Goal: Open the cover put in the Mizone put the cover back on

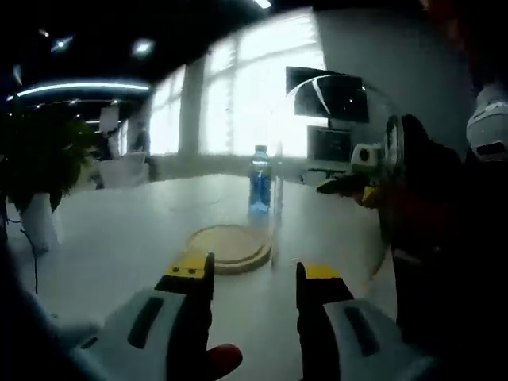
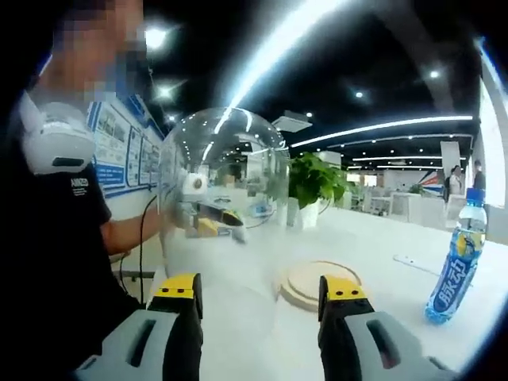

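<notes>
A blue Mizone bottle point(image 1: 259, 178) point(image 2: 456, 274) stands upright on the white table, beyond a round wooden base point(image 1: 230, 246) point(image 2: 317, 286) with nothing on it. The clear glass dome cover point(image 1: 333, 167) point(image 2: 226, 198) is off the base and beside it, apparently resting on the table between my two grippers. My left gripper point(image 1: 254, 274) is open and empty, short of the base; it shows through the glass point(image 2: 218, 221). My right gripper point(image 2: 260, 290) is also open and empty, with the dome ahead of its left jaw; it appears behind the dome point(image 1: 345, 186).
The white table point(image 1: 119, 230) spreads wide around the base. A potted plant point(image 1: 40, 159) point(image 2: 316, 181) stands at the table's far side. The person in dark clothes point(image 2: 55, 238) point(image 1: 444, 222) is close to the dome. Office windows and screens lie behind.
</notes>
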`<state>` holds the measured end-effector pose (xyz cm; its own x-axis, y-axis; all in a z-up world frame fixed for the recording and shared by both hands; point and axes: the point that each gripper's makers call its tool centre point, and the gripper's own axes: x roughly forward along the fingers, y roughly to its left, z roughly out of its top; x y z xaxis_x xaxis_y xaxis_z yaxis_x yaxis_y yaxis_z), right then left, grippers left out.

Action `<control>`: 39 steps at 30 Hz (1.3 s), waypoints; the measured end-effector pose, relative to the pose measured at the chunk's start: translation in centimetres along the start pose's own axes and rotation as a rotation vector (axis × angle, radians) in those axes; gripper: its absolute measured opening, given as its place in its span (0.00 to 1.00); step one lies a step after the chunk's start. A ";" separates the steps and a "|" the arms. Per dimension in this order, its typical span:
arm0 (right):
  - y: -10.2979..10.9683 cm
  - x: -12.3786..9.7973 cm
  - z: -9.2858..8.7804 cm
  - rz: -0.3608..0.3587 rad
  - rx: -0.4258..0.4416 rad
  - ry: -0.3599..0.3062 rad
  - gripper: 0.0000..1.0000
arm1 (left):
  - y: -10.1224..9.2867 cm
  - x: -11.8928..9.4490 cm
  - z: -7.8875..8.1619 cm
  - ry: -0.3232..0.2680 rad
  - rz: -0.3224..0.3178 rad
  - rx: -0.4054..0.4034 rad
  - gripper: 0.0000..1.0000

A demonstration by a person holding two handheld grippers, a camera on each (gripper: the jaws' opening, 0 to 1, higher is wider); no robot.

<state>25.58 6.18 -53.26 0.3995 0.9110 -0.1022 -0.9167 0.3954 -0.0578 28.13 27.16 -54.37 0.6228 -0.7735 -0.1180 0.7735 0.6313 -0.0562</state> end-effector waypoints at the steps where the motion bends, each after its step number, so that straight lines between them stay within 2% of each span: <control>1: -0.2 0.0 0.0 -0.011 0.001 -0.001 0.52 | 0.2 0.0 0.0 -0.004 0.000 -0.012 0.32; 6: -1.1 -0.2 -0.3 -0.057 0.005 0.014 0.46 | 0.7 0.5 -0.4 0.013 0.004 0.007 0.32; 10: -2.1 -0.2 -0.4 -0.106 0.003 0.028 0.42 | 1.1 0.9 0.2 -0.001 0.008 0.042 0.33; 14: -3.3 -0.2 -0.2 -0.159 0.031 0.011 0.40 | 1.9 1.7 0.7 -0.012 0.018 0.060 0.34; 17: -4.3 -0.1 -0.5 -0.216 0.029 0.020 0.38 | 2.6 2.7 0.6 -0.009 0.031 0.025 0.34; 20: -4.9 -0.1 -0.5 -0.253 0.047 0.016 0.35 | 4.1 3.4 0.7 -0.012 0.084 0.026 0.34; 21: -5.2 -0.1 -0.5 -0.268 0.061 0.011 0.33 | 5.0 3.6 0.8 -0.017 0.123 0.035 0.34; 22: -5.6 -0.2 -0.7 -0.289 0.081 0.014 0.28 | 5.3 3.9 0.9 -0.025 0.128 0.018 0.32; 23: -5.8 -0.2 -0.7 -0.301 0.092 0.012 0.26 | 5.4 4.1 1.1 -0.038 0.127 -0.015 0.31; 27: -6.6 -0.5 -0.4 -0.336 0.102 -0.017 0.24 | 5.8 5.1 1.7 -0.057 0.124 -0.059 0.27; 31: -7.4 -0.7 -0.4 -0.352 0.120 -0.021 0.24 | 5.9 6.3 1.7 -0.040 0.122 -0.040 0.21; 35: -8.1 -1.0 -0.2 -0.378 0.111 -0.026 0.24 | 6.3 7.7 1.7 -0.020 0.119 -0.043 0.20; 39: -8.8 -1.2 0.0 -0.394 0.102 -0.035 0.24 | 6.7 8.8 2.4 -0.044 0.105 -0.082 0.18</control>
<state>33.19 1.58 -52.64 0.7213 0.6901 -0.0581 -0.6907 0.7230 0.0136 39.12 24.46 -53.38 0.7061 -0.7031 -0.0841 0.6923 0.7104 -0.1268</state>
